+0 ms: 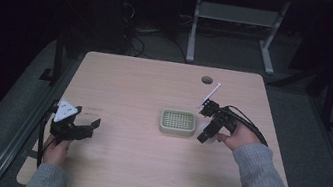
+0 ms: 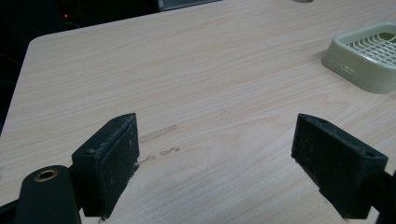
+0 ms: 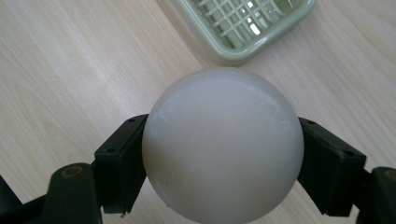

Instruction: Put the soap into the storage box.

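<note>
Ball (image 3: 222,144), white and smooth, is clamped between the two jaws of my right gripper (image 3: 222,154); each pad presses a flank at about its widest part, so the hold looks centred. In the right gripper view it sits above the table (image 3: 70,70), just short of the near corner of the pale green slotted tray (image 3: 243,28). From the high view my right gripper (image 1: 212,126) is just beside the tray's (image 1: 178,122) right edge, tilted down toward it; the ball itself I cannot make out there.

My left gripper (image 2: 215,163) rests low over bare wood at the table's left side (image 1: 73,127), jaws wide apart with nothing between them, well apart from the tray (image 2: 362,70).

Judged step: carry the ball over the tray and set it on the grid.

Notes for doing it well:
- Keep the squeeze steady; a smooth sphere held on two flat pads could squirt out if the grip eases in transit
- Lift enough to clear the raised rim before moving across
- Centre over the grid, not the rim, then lower until it seats before parting the jaws
- Open slowly and draw straight back, so a pad does not nudge it rolling
- Left gripper could steady the tray's far-left edge if it slides; not obviously needed
</note>
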### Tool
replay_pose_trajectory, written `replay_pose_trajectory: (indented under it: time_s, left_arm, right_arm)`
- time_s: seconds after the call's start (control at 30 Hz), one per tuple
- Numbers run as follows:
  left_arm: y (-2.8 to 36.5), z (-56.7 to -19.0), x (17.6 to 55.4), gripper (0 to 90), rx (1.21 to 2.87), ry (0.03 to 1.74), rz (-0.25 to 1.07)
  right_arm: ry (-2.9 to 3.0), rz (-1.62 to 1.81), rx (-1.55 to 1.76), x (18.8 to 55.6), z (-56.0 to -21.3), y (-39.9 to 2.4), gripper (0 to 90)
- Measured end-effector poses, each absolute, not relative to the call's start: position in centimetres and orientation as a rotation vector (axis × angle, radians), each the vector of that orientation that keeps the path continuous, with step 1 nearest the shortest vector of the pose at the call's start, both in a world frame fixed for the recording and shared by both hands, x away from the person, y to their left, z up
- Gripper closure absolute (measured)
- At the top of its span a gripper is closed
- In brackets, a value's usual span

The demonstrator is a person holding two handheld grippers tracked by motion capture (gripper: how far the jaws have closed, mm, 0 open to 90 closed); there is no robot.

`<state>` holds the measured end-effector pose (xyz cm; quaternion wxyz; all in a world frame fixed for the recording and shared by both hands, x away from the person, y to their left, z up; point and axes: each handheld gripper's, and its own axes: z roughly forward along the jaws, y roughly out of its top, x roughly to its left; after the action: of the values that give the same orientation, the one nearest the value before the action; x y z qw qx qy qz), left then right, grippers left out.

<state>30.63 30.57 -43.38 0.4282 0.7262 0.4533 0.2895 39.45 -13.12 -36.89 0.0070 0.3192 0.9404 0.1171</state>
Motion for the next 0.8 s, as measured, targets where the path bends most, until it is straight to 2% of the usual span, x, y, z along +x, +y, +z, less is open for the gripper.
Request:
replay_pose_trajectory:
  time_s: [0.8]
  left_arm:
    - [30.6, -43.3, 30.6, 14.8, 1.817, 1.127, 0.726]
  right_arm:
    - [2.967, 0.327, 0.979, 41.6, -36.7, -10.7, 23.5]
